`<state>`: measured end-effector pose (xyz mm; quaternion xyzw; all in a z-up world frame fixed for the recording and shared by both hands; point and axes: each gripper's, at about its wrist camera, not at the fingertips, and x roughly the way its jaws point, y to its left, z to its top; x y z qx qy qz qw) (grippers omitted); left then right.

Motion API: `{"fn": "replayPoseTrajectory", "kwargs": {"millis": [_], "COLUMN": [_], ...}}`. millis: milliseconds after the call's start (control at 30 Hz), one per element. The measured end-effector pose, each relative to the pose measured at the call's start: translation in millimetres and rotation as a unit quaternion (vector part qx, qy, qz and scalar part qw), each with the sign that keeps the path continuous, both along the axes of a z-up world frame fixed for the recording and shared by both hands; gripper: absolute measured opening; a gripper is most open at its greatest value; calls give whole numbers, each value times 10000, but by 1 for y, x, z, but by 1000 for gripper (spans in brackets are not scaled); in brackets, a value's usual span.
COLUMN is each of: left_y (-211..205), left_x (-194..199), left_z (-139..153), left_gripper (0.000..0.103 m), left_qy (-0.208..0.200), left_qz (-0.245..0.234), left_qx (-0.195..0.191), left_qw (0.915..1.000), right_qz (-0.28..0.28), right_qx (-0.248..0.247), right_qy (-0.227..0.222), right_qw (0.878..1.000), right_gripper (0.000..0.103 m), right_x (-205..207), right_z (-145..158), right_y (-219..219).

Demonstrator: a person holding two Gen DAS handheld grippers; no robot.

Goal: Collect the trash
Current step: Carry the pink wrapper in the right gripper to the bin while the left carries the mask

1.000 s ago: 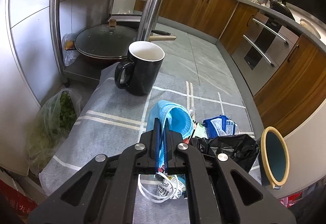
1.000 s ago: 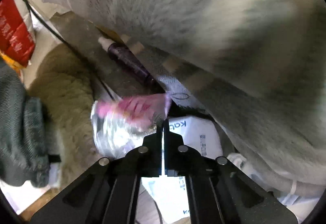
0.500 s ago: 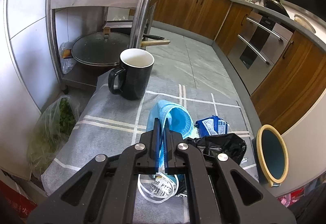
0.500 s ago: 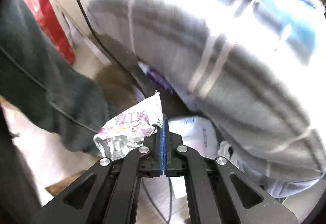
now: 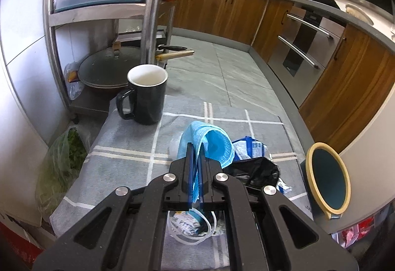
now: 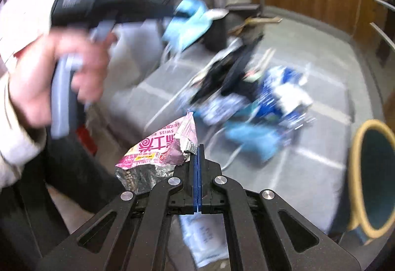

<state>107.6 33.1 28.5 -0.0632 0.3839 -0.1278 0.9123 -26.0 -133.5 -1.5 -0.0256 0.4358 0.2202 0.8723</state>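
You have two pieces of trash in hand and, as I judge it, none shown binned yet: the grey cloth with white stripes [image 5: 128, 147] that covers the low table still carries a heap near its right edge, and the round teal bin with a tan rim [image 5: 327, 181] stands just off that edge, its inside too dark to tell whether anything lies there. The heap is a crumpled black plastic bag [image 5: 256, 169], a blue-and-white printed wrapper [image 5: 249, 147] behind it and, in the right wrist view, a second blue mask [image 6: 251, 137] lying on the cloth; that view is smeared, so you cannot count the pieces. The tall black mug with a white inside [image 5: 145, 95] at the cloth's far left corner looks like no trash. Your left gripper [image 5: 196, 160] is clamped on the light blue pleated face mask [image 5: 212, 145], lifted clear of the cloth with its white ear loop dangling below. Your right gripper [image 6: 198, 160] is pinched on a corner of the pink-and-silver foil snack wrapper [image 6: 158, 150], held over the cloth's near edge. Your hand [image 6: 49, 78] on the left tool is blurred.
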Motion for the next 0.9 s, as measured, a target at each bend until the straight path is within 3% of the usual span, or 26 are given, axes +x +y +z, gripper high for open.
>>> {"fn": "replayPoseTrajectory", "kwargs": {"millis": [167,400,633,900], "left_y": [-21,-64,-141,-243], "left_x": [-5,-10,-17,-31], "left_z": [10,31,38,17], "left_gripper": [2,2,2,2], "left_qy": [-124,-390,-491,-275], "left_qz": [-255,-674,-1448,-2327], "left_qx": [-9,-224,-431,-217], "left_qw": [9996,9967,9873,9719], "right_qz": [-590,-1565,-2448,-3332], "right_qx": [81,188,125,166], "right_qy": [-316,-655,-741,-552], "right_qw": [9977,9853,9666,9411], "right_gripper": [1,1,1,1], "right_x": [18,27,26,12], "right_z": [35,56,50,28], "right_y": [-59,-138,-194,-252]}}
